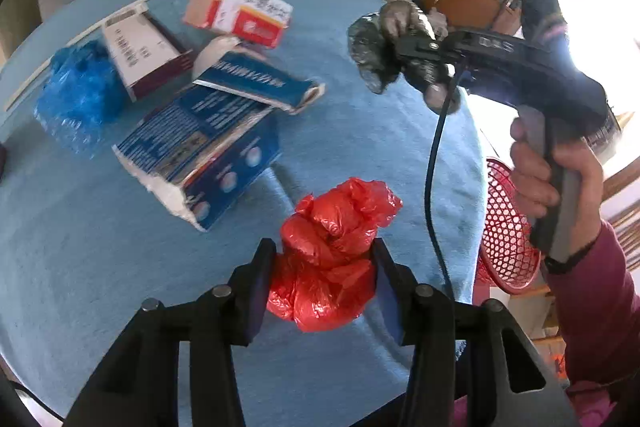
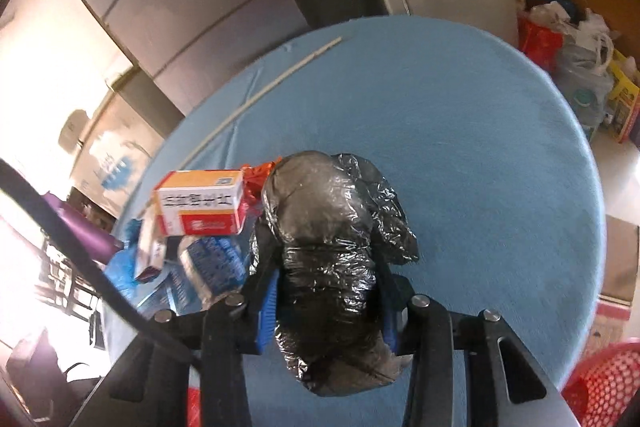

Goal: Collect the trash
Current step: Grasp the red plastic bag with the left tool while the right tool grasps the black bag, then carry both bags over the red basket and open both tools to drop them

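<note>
A crumpled red plastic bag lies low over the blue tablecloth, and my left gripper is shut on it, one pad pressing each side. My right gripper is shut on a wadded black plastic bag that bulges out above and below its blue pads. In the left wrist view that black plastic bag hangs above the table's right edge in the right gripper, whose handle a person's hand grips. More trash lies at the left: a blue plastic bag and several cartons.
An orange-and-white box, a white-and-maroon box and a torn blue carton lie together. A red mesh basket stands beyond the table's right edge. A thin white stick lies at the far rim. Fridges and shelves stand behind.
</note>
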`<state>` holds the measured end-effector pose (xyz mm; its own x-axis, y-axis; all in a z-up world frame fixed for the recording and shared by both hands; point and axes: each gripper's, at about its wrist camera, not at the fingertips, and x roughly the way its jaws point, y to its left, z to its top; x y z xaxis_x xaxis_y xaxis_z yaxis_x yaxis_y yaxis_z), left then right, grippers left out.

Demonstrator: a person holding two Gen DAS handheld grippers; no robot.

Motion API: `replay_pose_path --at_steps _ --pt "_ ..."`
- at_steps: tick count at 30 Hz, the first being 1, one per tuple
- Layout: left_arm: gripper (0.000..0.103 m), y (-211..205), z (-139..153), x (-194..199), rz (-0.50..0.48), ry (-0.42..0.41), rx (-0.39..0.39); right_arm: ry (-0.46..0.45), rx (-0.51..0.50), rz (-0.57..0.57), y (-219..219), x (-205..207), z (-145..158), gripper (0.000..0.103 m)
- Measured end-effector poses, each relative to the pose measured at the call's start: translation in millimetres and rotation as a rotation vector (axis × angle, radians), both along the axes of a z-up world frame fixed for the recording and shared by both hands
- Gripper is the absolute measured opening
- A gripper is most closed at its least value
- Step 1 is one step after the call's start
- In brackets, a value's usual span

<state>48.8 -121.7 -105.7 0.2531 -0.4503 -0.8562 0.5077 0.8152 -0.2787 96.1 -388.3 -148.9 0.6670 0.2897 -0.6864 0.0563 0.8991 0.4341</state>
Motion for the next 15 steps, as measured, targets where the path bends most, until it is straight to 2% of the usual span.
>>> replay_pose_path --at_steps 10,15 --pt "0.048 -44.7 22.4 -2.4 -0.098 -0.061 0.002 -0.077 0.133 -0.114 -55.6 -96.0 11.2 0.044" --pt "0.048 -90.5 31.2 0.7 -0.196 -0.09 0.015 -0.06 0.114 -0.18 -82.9 -153.3 8.6 0.044"
